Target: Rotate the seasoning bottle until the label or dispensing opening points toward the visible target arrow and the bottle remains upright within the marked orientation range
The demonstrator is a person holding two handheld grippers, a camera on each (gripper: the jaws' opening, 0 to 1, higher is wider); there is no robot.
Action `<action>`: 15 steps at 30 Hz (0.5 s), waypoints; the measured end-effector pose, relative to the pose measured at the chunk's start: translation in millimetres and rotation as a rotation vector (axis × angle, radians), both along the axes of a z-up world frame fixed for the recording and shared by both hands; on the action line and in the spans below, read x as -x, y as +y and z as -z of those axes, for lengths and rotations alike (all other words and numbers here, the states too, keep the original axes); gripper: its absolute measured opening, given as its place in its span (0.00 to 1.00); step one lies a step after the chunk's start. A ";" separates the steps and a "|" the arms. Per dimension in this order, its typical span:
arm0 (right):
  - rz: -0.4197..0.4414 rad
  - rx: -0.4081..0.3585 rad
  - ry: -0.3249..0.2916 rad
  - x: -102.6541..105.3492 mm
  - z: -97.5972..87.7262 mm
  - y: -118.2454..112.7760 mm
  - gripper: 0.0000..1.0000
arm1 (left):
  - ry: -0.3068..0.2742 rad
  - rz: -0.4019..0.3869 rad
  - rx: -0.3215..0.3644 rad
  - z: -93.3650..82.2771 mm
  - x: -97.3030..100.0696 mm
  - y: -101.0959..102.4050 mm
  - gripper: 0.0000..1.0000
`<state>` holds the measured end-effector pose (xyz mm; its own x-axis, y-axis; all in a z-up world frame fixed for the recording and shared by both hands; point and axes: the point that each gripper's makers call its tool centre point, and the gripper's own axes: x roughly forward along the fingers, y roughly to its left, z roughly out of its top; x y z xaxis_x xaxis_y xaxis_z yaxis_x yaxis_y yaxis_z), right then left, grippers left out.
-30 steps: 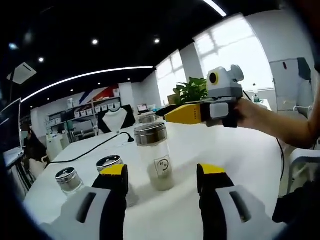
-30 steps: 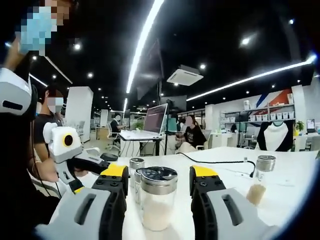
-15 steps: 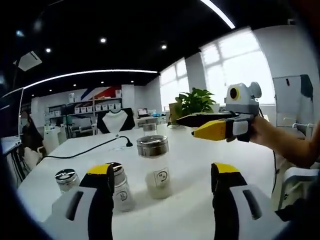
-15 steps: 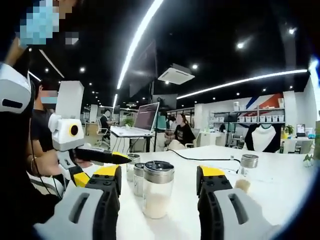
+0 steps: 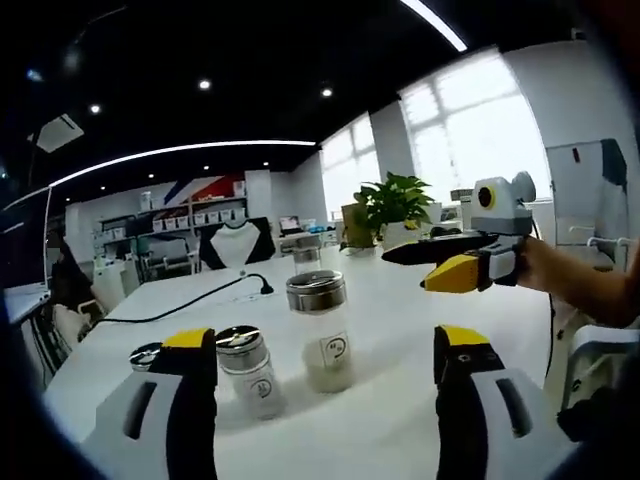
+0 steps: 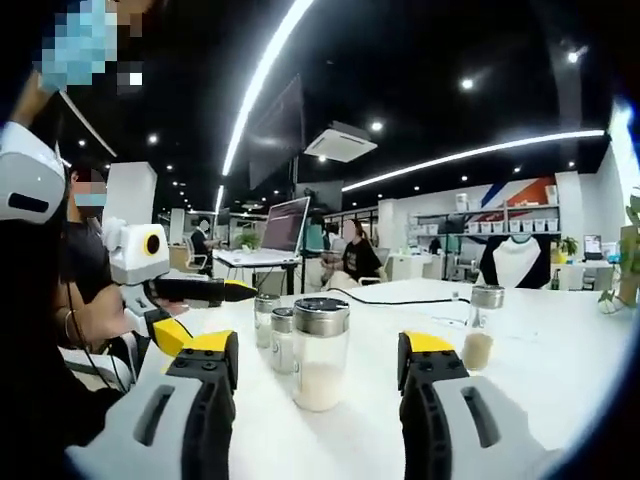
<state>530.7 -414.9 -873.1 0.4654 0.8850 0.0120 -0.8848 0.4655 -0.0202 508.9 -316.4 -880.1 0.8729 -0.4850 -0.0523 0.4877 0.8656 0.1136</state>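
A: Steel-capped and upright, the seasoning bottle (image 5: 322, 330) stands on the white worktop (image 5: 400, 420), ahead of the left hand-held gripper (image 5: 318, 400), whose jaws are spread wide with nothing between them.

B: And the right hand-held gripper (image 6: 316, 395)?

A: Also apart and empty. In its view the same bottle (image 6: 320, 352) sits between and just beyond the jaw tips, untouched. In the left gripper view that gripper comes in from the right, off to the bottle's side, its jaws looking nearly together from that angle.

B: Where does the label face?

A: A round mark on the glass faces the left gripper view. I can't make out any target arrow on the worktop.

B: What could spoil things?

A: The bottle is tall, narrow and heavy at the cap, so a grip high on the lid, or a twist with sideways push, could tip it. Smooth glass may slip in the jaws and turn less than intended.

B: Neighbours?

A: A shorter jar (image 5: 248, 368) stands near on its left, another (image 5: 148, 355) beyond that; a wide swing might knock them.
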 end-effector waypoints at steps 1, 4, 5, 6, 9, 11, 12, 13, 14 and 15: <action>0.003 0.002 0.005 0.6 2.1 -0.8 0.66 | 0.002 0.003 0.005 0.0 0.3 0.3 0.98; 0.016 0.003 0.018 1.7 6.9 -3.8 0.67 | 0.023 0.016 0.004 3.3 0.6 -0.3 1.00; 0.019 0.001 0.023 1.8 7.8 -4.6 0.67 | 0.027 0.016 -0.002 4.5 0.3 -0.2 1.00; 0.024 0.000 0.026 1.7 8.3 -5.7 0.67 | 0.025 0.015 -0.004 4.7 -0.1 0.1 1.00; 0.045 0.005 0.026 1.0 9.0 -8.5 0.69 | 0.030 0.029 0.004 4.8 0.2 -1.5 1.00; 0.055 0.013 0.019 1.5 9.3 -9.8 0.69 | 0.031 0.036 0.016 3.6 0.0 -2.1 1.00; 0.058 0.017 0.017 1.4 9.4 -10.4 0.69 | 0.031 0.036 0.016 3.3 -0.3 -2.2 1.00; 0.061 0.020 0.015 1.3 9.5 -11.0 0.69 | 0.031 0.035 0.013 3.3 -0.8 -2.2 1.00; 0.062 0.021 0.015 1.1 9.7 -11.5 0.69 | 0.029 0.033 0.012 2.5 -1.6 -2.3 1.00; 0.063 0.022 0.016 0.8 10.0 -11.9 0.69 | 0.027 0.034 0.014 1.4 -2.3 -2.6 1.00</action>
